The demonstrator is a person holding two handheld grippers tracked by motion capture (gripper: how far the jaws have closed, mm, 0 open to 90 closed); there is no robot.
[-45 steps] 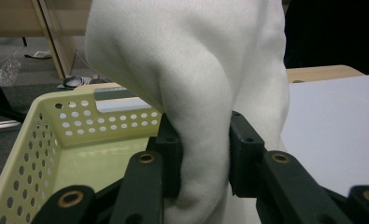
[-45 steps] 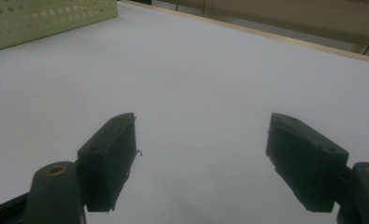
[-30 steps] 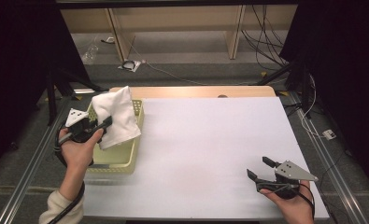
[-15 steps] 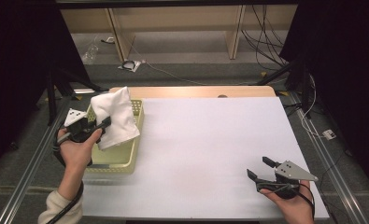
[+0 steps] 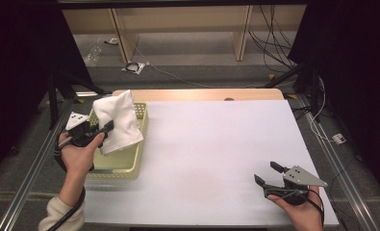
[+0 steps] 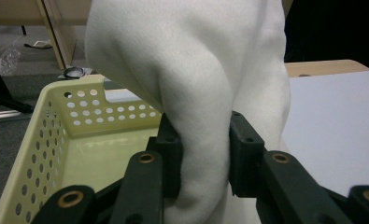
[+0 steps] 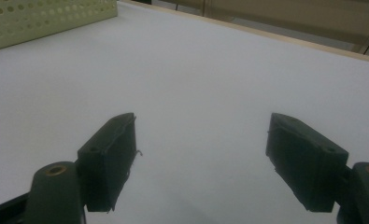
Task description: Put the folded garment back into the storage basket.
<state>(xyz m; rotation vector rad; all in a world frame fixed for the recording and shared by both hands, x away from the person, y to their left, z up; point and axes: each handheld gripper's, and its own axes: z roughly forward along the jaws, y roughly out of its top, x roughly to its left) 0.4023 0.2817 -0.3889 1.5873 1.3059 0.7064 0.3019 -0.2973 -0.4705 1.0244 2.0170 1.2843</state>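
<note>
Nearest the person, the right hand-held gripper (image 5: 267, 174) rests low on the white bench (image 5: 216, 144), well apart from the yellow basket (image 5: 118, 166) and toward the bench's near right corner. Its jaws stand wide apart with nothing between them, just bare bench surface ahead in the right gripper view. Farther in, the basket sits at the bench's left edge. The left hand-held gripper (image 5: 108, 127) hangs over the basket's left side, its jaws pinched on a fold of the white cloth (image 5: 118, 120). The cloth is lifted above the basket, draping toward its far right corner. In the left gripper view the cloth (image 6: 191, 93) bulges between the pads (image 6: 245, 158), the basket's perforated wall (image 6: 56, 135) behind.
</note>
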